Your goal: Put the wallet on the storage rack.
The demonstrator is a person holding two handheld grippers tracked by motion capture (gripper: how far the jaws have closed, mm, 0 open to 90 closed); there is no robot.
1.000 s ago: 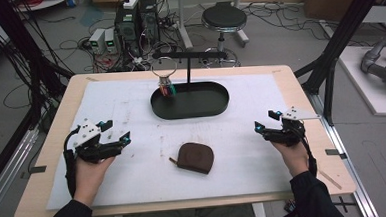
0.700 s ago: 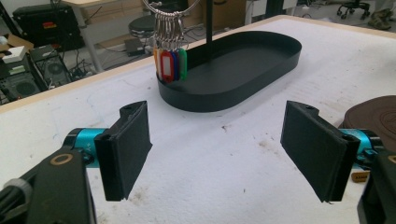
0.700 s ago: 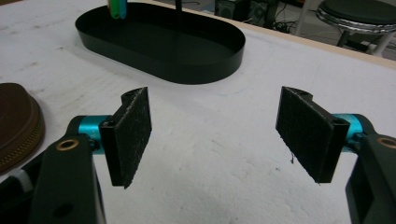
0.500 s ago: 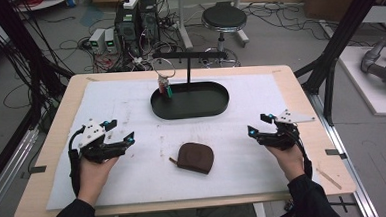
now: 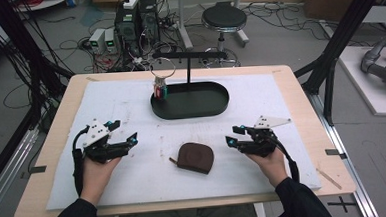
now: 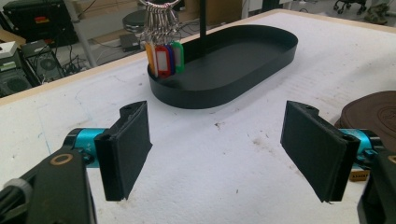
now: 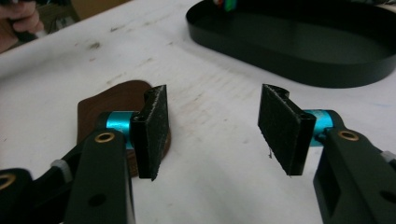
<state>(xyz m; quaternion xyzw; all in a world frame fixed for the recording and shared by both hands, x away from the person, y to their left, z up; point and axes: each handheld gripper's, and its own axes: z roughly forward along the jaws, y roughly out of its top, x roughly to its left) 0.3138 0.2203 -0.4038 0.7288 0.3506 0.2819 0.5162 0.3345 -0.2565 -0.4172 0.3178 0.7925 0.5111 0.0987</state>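
Grey floor strewn with cables [image 5: 48, 51] — a round stool [image 5: 221, 18] at top centre, computer boxes [image 5: 136, 16] upper left, black frame posts [image 5: 349, 27] right.

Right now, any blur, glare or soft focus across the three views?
High view: soft, evenly lit, no glare; brown pouch readable. Left gripper view: pads and key tags sharp. Right gripper view: pads sharp, black tray slightly soft, hand at top left blurred.

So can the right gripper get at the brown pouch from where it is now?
Probably yes. The right gripper points at the brown pouch across bare white mat, nothing between them. Its jaws have just been closing, are still apart, and hold nothing.
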